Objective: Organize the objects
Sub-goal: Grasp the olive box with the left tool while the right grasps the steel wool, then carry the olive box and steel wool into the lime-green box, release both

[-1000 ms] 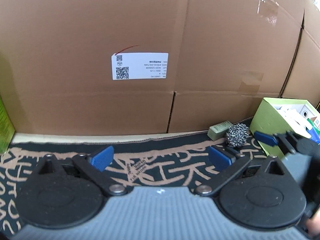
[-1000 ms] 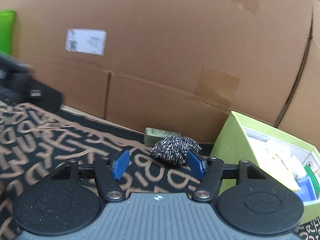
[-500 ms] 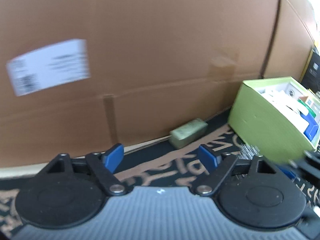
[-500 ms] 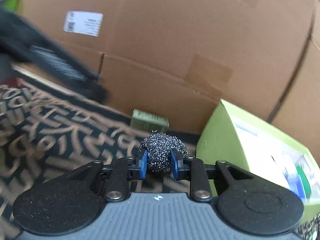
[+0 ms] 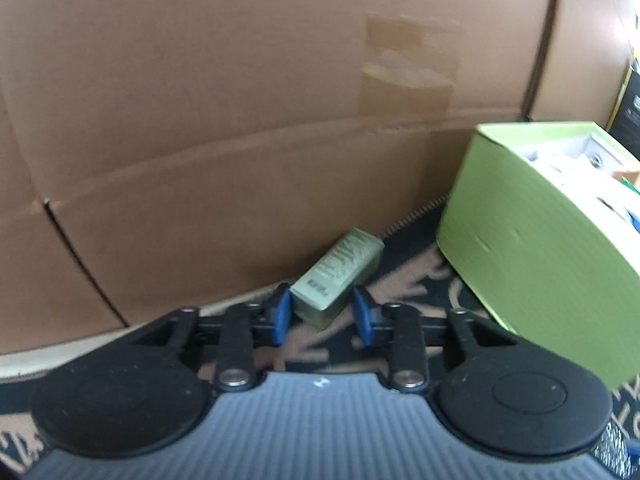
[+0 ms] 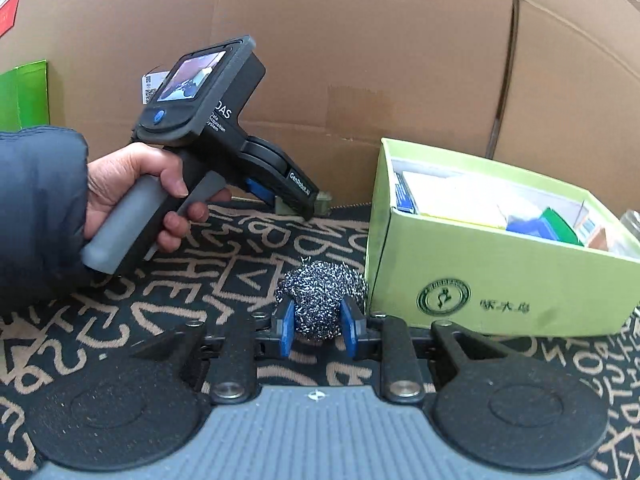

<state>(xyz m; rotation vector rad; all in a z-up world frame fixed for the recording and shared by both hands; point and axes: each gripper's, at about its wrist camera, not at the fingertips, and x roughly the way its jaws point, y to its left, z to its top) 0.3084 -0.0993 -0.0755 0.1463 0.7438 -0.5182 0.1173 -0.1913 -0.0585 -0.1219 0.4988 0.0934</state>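
My left gripper [image 5: 321, 312] is open, its blue pads on either side of the near end of a small olive-green box [image 5: 338, 271] that lies on the mat against the cardboard wall. There is a gap at each pad. My right gripper [image 6: 317, 330] is shut on a steel wool scrubber [image 6: 320, 298] and holds it just left of the light green open box [image 6: 500, 276]. In the right wrist view the left gripper body [image 6: 224, 128] is held by a hand, and only a corner of the olive box [image 6: 323, 201] shows.
A tall cardboard wall [image 6: 360, 60] closes the back. The light green box [image 5: 540, 240] holds several packets and cards. The black mat with tan lettering [image 6: 120, 308] covers the floor. A bright green box [image 6: 24, 96] stands far left and a glass jar [image 6: 632, 226] at far right.
My left gripper swung right and forward and narrowed around the olive box's end. My right gripper closed on the steel wool and pulled back from the wall with it.
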